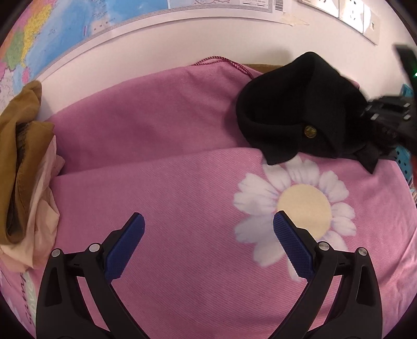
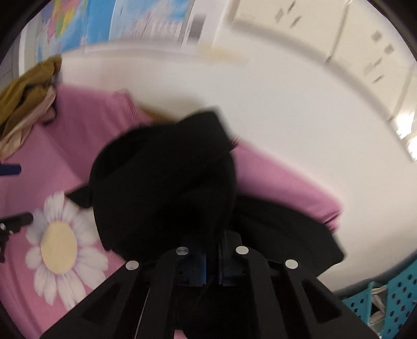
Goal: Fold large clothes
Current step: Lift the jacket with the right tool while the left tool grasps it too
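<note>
A black garment [image 1: 299, 109] with a brass button [image 1: 309, 131] lies bunched at the far right of a pink blanket [image 1: 182, 182] printed with a white daisy [image 1: 299, 208]. My left gripper [image 1: 208, 224] is open and empty, hovering above the blanket near the daisy. My right gripper [image 2: 212, 245] is shut on the black garment [image 2: 166, 182], which hangs bunched in front of its camera and hides the fingertips. The right gripper also shows at the right edge of the left wrist view [image 1: 391, 117]. The right wrist view is motion-blurred.
A pile of mustard and peach clothes [image 1: 23, 161] sits at the blanket's left edge against the wall. A map [image 1: 78, 23] hangs on the white wall behind. A teal perforated basket [image 2: 385, 300] stands at the right.
</note>
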### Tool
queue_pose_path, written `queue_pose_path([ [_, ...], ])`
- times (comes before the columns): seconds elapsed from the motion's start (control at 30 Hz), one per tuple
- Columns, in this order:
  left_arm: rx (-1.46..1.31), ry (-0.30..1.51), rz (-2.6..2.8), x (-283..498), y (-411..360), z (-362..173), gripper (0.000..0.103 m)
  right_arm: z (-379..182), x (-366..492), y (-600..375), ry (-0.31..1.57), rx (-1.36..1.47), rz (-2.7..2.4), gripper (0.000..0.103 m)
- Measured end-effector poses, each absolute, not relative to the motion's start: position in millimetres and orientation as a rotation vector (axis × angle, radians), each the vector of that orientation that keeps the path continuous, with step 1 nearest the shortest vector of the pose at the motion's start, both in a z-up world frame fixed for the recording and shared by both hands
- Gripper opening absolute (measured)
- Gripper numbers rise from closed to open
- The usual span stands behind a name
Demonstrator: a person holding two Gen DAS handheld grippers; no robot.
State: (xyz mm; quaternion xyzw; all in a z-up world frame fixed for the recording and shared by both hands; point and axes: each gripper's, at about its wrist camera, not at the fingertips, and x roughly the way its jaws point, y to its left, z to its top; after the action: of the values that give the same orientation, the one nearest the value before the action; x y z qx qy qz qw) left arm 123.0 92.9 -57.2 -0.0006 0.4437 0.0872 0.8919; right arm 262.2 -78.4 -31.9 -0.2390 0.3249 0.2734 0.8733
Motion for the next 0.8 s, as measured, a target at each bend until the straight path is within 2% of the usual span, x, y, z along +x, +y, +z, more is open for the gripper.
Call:
queue_pose_path([
  [0.13,0.049,0.866,0.167,137.3,96.2,-47.5,0.098,41.7,244.4,-112.9,0.496,-0.308,0.547,0.005],
  [0.27,0.071,0.806,0.089,157.6,90.1,-37.2,0.098,90.1,244.1,-167.5,0.439,-0.121,0.489,0.005],
  [0.63,0.062,0.676,-0.395,227.8,6.0,-12.6,0.098,139.6,225.3,-260.0,0.32,0.055,0.413,0.005],
  [0.8,-0.073,0.677,-0.596,232.3,-1.7,-13.3,0.098,147.1,218.9,-277.5,0.318,0.064,0.4,0.005],
])
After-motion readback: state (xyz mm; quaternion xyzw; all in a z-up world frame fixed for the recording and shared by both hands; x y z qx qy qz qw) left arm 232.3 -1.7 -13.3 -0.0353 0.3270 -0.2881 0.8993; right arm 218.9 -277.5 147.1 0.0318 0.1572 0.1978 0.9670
